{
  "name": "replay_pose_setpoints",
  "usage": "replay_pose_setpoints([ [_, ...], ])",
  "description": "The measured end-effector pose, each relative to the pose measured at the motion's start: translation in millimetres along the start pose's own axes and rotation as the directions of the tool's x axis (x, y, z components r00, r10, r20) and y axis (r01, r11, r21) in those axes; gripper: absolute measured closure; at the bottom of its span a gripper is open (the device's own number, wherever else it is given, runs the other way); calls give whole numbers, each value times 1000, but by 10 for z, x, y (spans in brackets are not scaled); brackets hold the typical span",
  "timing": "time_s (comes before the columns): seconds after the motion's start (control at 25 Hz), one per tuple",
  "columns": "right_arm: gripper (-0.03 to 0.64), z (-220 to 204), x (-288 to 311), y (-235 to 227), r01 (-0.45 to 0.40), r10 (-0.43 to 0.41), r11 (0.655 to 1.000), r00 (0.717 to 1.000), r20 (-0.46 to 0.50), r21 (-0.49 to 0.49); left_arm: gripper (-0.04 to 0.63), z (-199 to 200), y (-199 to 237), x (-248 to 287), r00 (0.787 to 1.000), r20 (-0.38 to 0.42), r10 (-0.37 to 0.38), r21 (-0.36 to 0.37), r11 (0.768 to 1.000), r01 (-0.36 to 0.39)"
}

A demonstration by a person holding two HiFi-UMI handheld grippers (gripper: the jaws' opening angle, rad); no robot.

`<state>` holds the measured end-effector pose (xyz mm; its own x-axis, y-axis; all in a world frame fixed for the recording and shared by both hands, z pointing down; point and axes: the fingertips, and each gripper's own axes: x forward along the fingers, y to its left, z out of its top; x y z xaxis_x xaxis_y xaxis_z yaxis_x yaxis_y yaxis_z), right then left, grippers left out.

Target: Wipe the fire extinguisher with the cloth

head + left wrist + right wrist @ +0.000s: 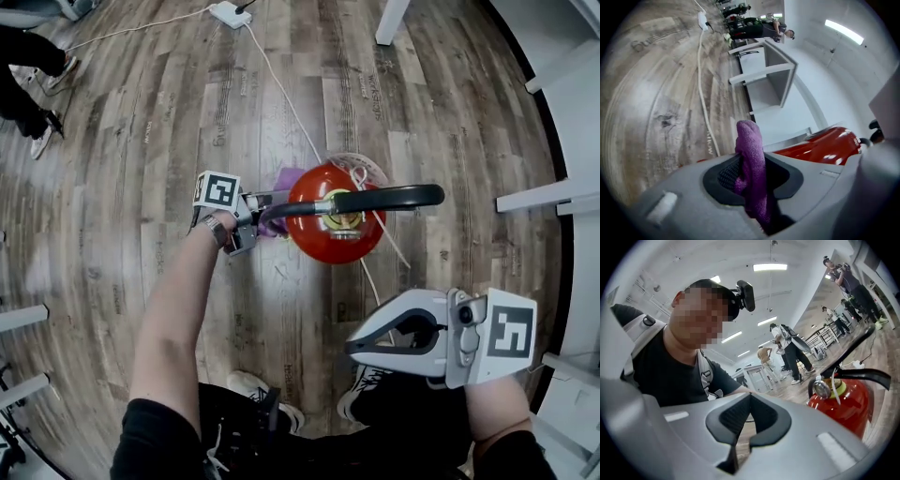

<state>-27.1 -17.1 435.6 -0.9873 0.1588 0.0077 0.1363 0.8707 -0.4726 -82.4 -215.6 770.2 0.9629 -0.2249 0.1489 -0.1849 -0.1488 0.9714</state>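
Pinching the purple cloth (751, 164) in my left gripper (262, 214), just beside the left flank of the upright red fire extinguisher (314, 234), right gripper (354, 345) closed and empty nearer me, I judge wiping barely started, nearly all the body left

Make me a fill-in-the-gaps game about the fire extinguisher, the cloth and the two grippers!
The cloth in the left gripper is coloured ___.
The fire extinguisher has a body coloured ___.
The right gripper, jaws shut, holds ___.
The floor under the fire extinguisher is made of ___.
Missing words: purple, red, nothing, wood.
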Motion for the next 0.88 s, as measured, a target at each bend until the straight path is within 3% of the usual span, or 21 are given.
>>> replay_pose_setpoints([
  [0.08, 612, -49, 0, -31, 18, -18, 1000, 1000, -20, 10, 500, -138, 470, -17, 988, 42, 151, -19, 988, -151],
  [0.2, 612, -82, 33, -62, 33, -32, 999, 999, -34, 12, 500, -357, 987, -70, 941, 69, 330, -34, 944, -328],
  [0.28, 612, -113, 69, -50, 37, -37, 999, 998, -41, 12, 502, -405, 1106, -100, 929, 105, 354, -59, 935, -350],
  [0.4, 612, -161, 107, -16, 43, -42, 999, 997, -64, 3, 502, -378, 1059, -119, 935, 146, 324, -75, 946, -317],
  [0.56, 612, -124, 157, 64, 45, -46, 999, 997, -61, -15, 502, -237, 654, -169, 959, 205, 195, -54, 981, -187],
  [0.68, 612, -74, 185, 113, 50, -52, 998, 997, -53, -43, 502, -43, -105, -225, 966, 260, -13, 2, 1000, 13],
  [0.76, 612, -47, 186, 128, 57, -60, 997, 997, -52, -61, 502, 63, -757, -326, 941, 297, -164, 58, 986, 154],
  [0.88, 612, 36, 177, 148, 61, -63, 995, 998, -25, -76, 502, 227, -1543, -663, 888, 350, -298, 224, 947, 230],
])
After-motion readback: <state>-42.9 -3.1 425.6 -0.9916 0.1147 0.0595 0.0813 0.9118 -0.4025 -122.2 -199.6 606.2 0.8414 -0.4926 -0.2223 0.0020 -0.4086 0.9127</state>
